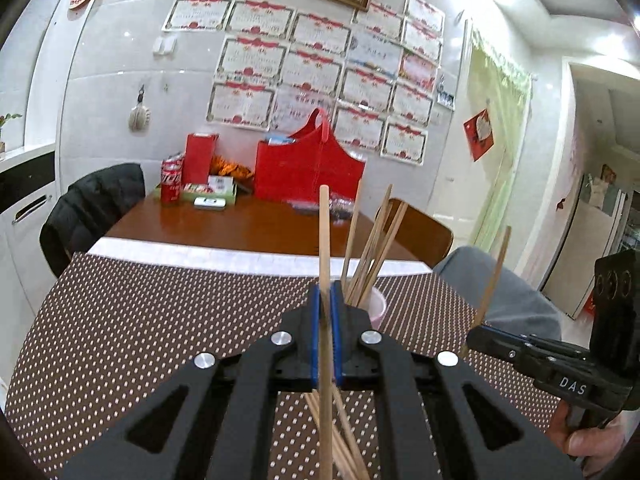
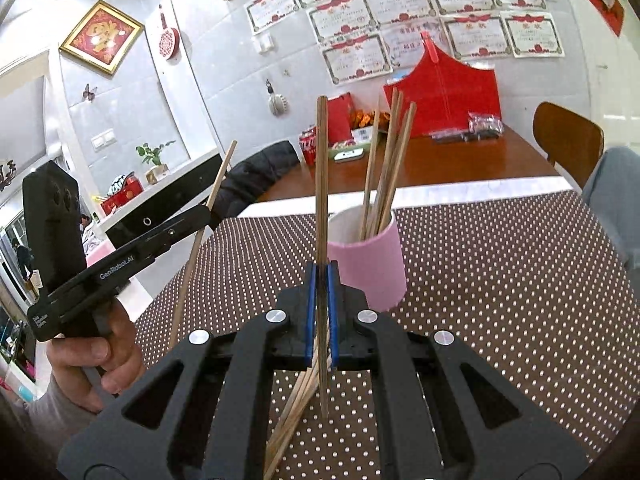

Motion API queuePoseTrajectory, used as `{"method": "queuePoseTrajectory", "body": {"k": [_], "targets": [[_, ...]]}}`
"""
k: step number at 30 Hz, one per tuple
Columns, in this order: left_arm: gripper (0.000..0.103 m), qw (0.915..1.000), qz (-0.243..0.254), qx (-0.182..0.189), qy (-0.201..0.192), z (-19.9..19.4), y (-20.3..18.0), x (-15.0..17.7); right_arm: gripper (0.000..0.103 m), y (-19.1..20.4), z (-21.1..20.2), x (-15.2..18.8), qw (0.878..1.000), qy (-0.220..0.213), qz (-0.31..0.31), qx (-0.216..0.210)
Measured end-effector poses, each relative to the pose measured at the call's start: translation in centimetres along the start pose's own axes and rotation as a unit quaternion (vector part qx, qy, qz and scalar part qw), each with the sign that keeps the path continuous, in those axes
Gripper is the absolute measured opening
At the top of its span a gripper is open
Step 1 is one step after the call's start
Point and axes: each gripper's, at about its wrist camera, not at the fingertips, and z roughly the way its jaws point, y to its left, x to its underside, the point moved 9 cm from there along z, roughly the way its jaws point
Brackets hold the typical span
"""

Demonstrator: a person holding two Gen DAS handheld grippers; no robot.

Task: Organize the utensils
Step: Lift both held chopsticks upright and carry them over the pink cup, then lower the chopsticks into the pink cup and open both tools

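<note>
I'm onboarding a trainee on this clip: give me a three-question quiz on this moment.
1. True or false: each gripper's jaws are shut on one chopstick.
2. Where do the chopsticks already sorted stand? A) red basket B) pink cup C) soda can
3. What still lies on the dotted tablecloth below the grippers?

Key:
1. True: the left gripper holds a chopstick, the right gripper another chopstick.
2. B
3. Loose chopsticks.

Bright indoor light glares off the white wall tiles; fisheye bending and dark vignetting mark both frames' edges.
</note>
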Motion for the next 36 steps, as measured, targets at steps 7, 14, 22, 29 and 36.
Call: {"method": "queuePoseTrajectory", "body": {"k": [7, 14, 22, 29, 36], "targets": [[0.005, 0.9993, 0.01, 0.014, -0.033, 0.0, -0.9, -2.2, 0.005, 0.6, -0.4, -2.0, 1.0, -0.019, -0.014, -0.002], [0.005, 0.9973, 0.013, 0.034, -0.064, 0.2, -1.9, -4.4, 0.005, 1.3, -0.7, -3.7, 0.999, -0.033, -0.029, -0.002], [0.005, 0.9873, -0.011, 0.082, -0.135, 0.6, -2.4, -10.2, 0.005, 2.2, -1.9, -8.9, 0.996, -0.073, -0.058, -0.003], [0.005, 0.9806, -0.009, 0.093, -0.172, 3.9, -3.6, -13.5, 0.005, 2.0, -1.6, -14.2, 0.992, -0.104, -0.072, -0.002], [0.005, 0.9823, 0.001, 0.079, -0.17, 9.3, -3.9, -12.3, 0.005, 0.6, 0.9, -15.9, 0.993, -0.095, -0.073, 0.007]]}}
